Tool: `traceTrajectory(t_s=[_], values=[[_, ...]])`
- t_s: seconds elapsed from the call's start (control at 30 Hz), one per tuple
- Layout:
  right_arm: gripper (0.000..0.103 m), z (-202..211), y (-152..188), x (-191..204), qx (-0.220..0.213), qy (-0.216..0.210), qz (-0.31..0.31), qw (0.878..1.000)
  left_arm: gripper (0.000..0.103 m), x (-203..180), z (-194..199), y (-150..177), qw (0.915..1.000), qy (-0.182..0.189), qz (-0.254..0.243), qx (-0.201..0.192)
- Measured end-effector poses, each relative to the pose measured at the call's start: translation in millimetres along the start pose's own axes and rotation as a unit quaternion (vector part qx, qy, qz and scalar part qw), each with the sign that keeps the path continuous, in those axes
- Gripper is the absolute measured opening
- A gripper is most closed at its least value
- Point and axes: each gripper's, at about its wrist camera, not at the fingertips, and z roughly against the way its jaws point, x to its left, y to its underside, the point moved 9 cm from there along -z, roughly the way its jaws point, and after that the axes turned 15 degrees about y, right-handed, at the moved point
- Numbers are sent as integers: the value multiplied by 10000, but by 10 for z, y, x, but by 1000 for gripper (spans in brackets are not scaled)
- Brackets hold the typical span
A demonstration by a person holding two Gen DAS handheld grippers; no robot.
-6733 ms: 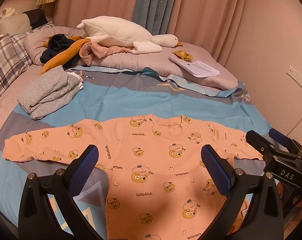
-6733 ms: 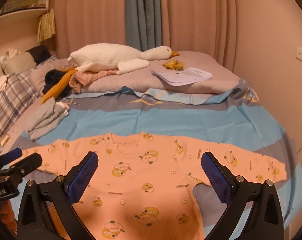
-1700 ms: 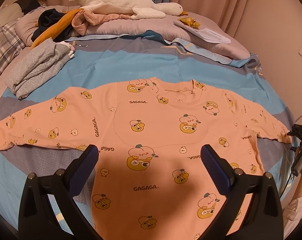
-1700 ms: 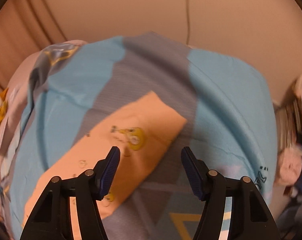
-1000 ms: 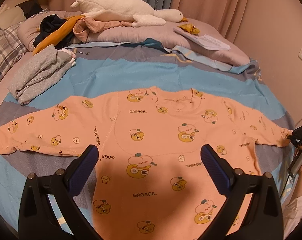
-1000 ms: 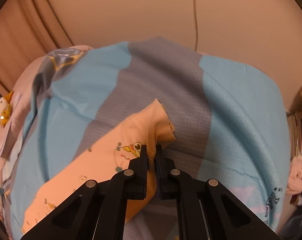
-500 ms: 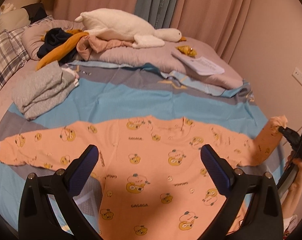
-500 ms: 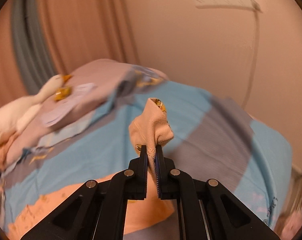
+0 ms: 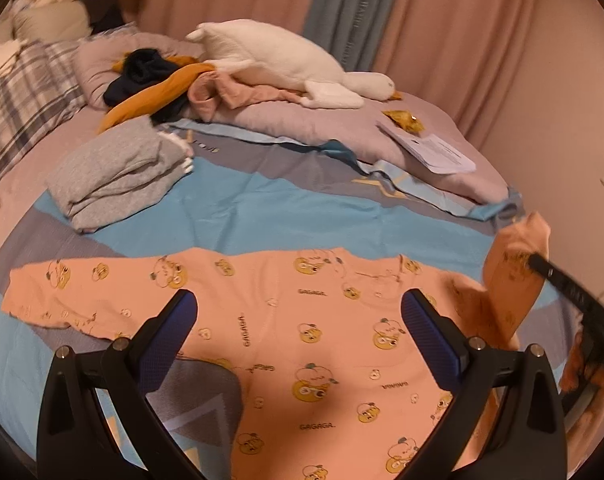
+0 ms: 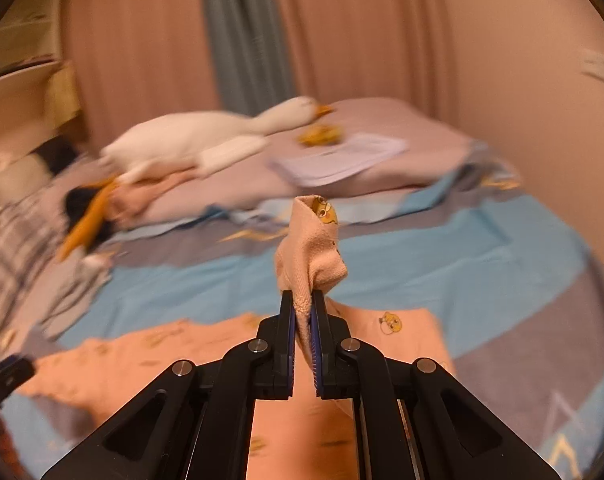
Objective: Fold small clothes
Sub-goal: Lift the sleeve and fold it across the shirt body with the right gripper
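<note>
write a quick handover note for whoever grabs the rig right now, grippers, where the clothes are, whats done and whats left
Right gripper: shut on the cuff of the peach top's sleeve, lifted off the bed.
Left gripper: open, holding nothing, hovering over the top's body.
Top: otherwise spread flat on the bed, far sleeve stretched out.
Grey clothes lie folded at the back left; an unfolded heap sits by the plush goose.
Done: top laid out, one sleeve picked up.
Left: probably lay this sleeve across the body, then the other sleeve, then fold the body.
</note>
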Motion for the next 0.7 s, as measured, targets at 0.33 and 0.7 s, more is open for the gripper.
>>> traceTrajectory(t_s=[0.33,0.7], values=[[8,-110,641,1003,797,-1084,1285,9825,102,215,-3,3,9997,-36,247,26],[18,-216,1188,1323,1671,-1471,1981,9546,102,229,-174,112,9993,-3,261,260]])
